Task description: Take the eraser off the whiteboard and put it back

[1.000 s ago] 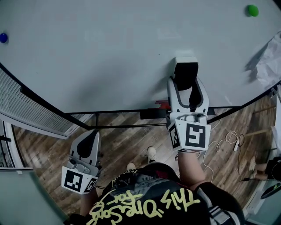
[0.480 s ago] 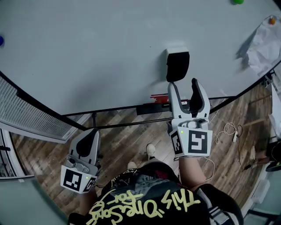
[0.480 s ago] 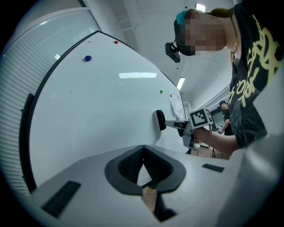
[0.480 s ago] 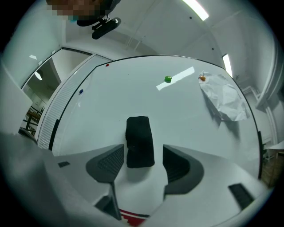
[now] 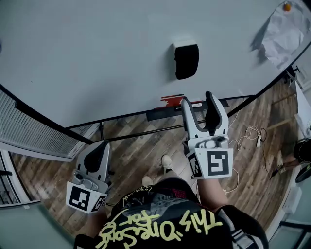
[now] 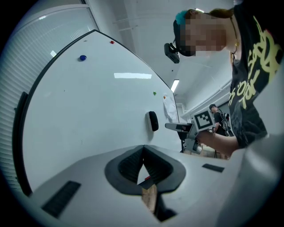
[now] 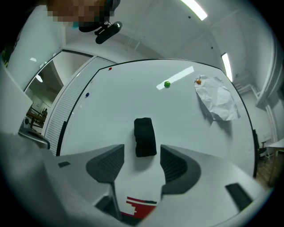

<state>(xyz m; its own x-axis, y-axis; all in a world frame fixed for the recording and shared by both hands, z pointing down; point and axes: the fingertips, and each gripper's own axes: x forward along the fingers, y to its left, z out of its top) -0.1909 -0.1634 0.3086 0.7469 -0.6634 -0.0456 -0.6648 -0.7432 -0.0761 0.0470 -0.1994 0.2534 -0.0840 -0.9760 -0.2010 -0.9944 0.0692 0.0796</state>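
Observation:
The black eraser (image 5: 186, 61) sticks to the whiteboard (image 5: 97, 58), apart from both grippers. My right gripper (image 5: 197, 98) is open and empty, drawn back below the eraser near the board's lower edge. In the right gripper view the eraser (image 7: 145, 136) lies just beyond the right gripper (image 7: 142, 151), in line with the gap between its jaws. My left gripper (image 5: 99, 147) hangs low at the left over the floor, shut on nothing. The left gripper view shows the eraser (image 6: 153, 120) from the side, with the right gripper (image 6: 177, 127) near it.
A red and black object (image 5: 171, 101) rests on the tray rail under the board. Crumpled paper (image 5: 279, 31) is pinned at the upper right by an orange magnet (image 5: 287, 6). A green magnet (image 7: 167, 84) sits higher up. Cables (image 5: 250, 138) lie on the wooden floor.
The right gripper, which held the eraser against the board a second ago, has opened and pulled back down. The eraser stays on the board. The left gripper has barely moved.

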